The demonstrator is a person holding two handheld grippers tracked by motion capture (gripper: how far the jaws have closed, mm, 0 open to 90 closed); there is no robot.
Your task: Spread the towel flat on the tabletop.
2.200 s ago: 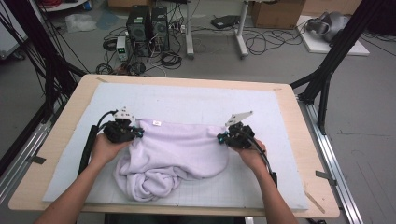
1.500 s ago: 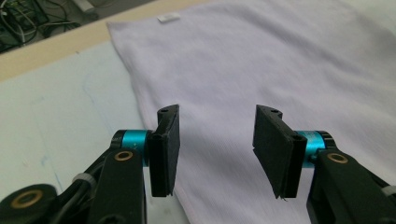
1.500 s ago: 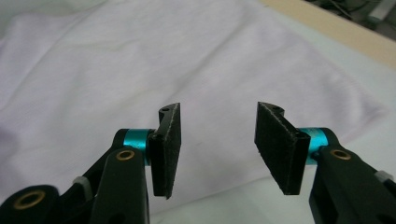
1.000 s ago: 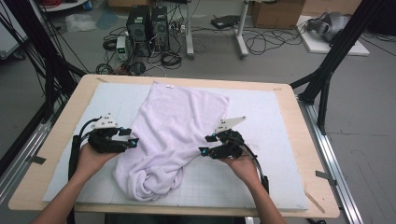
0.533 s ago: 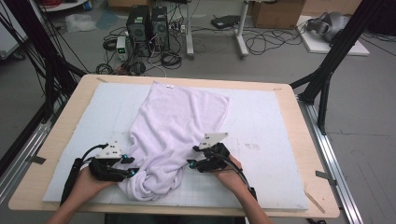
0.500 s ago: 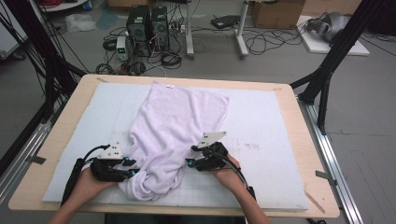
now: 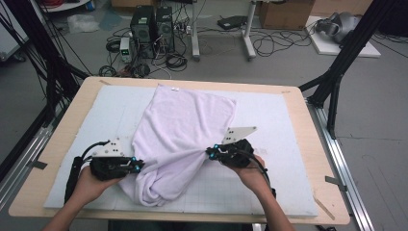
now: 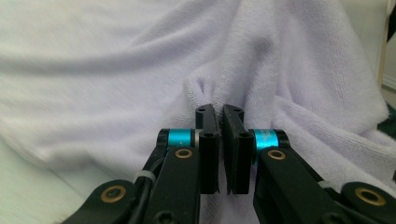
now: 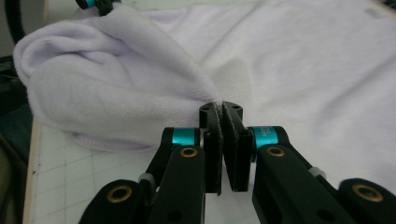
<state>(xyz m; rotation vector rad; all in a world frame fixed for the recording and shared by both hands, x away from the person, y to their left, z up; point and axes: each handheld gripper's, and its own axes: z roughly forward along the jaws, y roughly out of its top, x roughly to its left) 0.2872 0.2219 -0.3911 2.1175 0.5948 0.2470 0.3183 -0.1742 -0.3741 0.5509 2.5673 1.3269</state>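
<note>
A lavender towel [image 7: 180, 130] lies on the white mat, spread flat toward the far edge and bunched into a thick roll near me. My left gripper [image 7: 138, 166] sits at the roll's left side; its jaws have just been closing and now pinch a small fold of towel [image 8: 205, 86], seen in the left gripper view at my left gripper [image 8: 219, 112]. My right gripper [image 7: 210, 153] grips the towel's right edge, which is drawn into a tight gather; its jaws have also just been closing on the cloth [image 9: 140, 93], with my right gripper [image 9: 220, 109] tight on it.
The white gridded mat [image 7: 279, 120] covers most of the wooden table [image 7: 62, 139]. Black frame poles [image 7: 337, 72] stand at both sides. Computer towers [image 7: 151, 24] and cables lie on the floor beyond the far edge.
Both grippers came from the towel's far corners to its near part, leaving the cloth laid out away from me. Both have shut on it, and the right one has pulled its edge rightward.
</note>
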